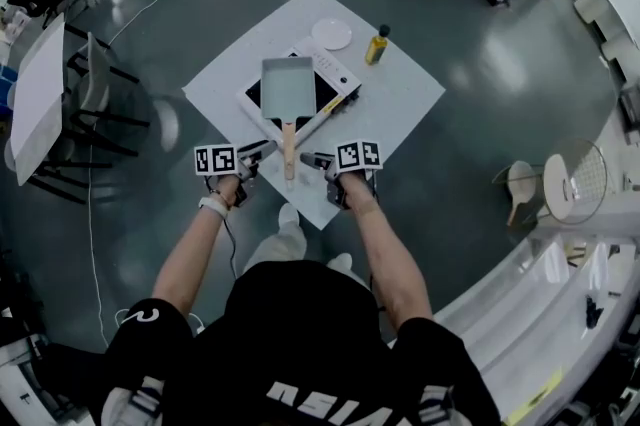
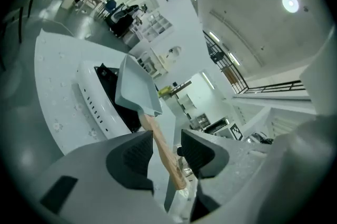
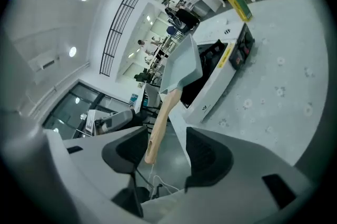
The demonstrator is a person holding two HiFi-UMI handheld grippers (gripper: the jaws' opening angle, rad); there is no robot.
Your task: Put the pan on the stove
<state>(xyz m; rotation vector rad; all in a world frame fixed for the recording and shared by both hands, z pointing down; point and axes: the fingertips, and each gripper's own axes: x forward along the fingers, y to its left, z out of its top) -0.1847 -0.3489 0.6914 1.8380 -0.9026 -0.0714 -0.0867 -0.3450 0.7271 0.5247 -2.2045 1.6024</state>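
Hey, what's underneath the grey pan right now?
The pan sits on the black glass top of the stove, and its wooden handle sticks out over the white tablecloth. The glass directly beneath the pan is covered, so it can't be checked.

You wear a black short-sleeved shirt (image 1: 300, 334) with white lettering across it at the bottom of the frame and a white mark on the sleeve at lower left. You also have a white wristband (image 1: 213, 205) on your left wrist and pale trousers (image 1: 283, 242). Your left gripper (image 1: 266, 149) and right gripper (image 1: 308, 157) have grey moulded bodies and dark ribbed pads (image 2: 138, 157), and each carries a white cube printed with black square markers.
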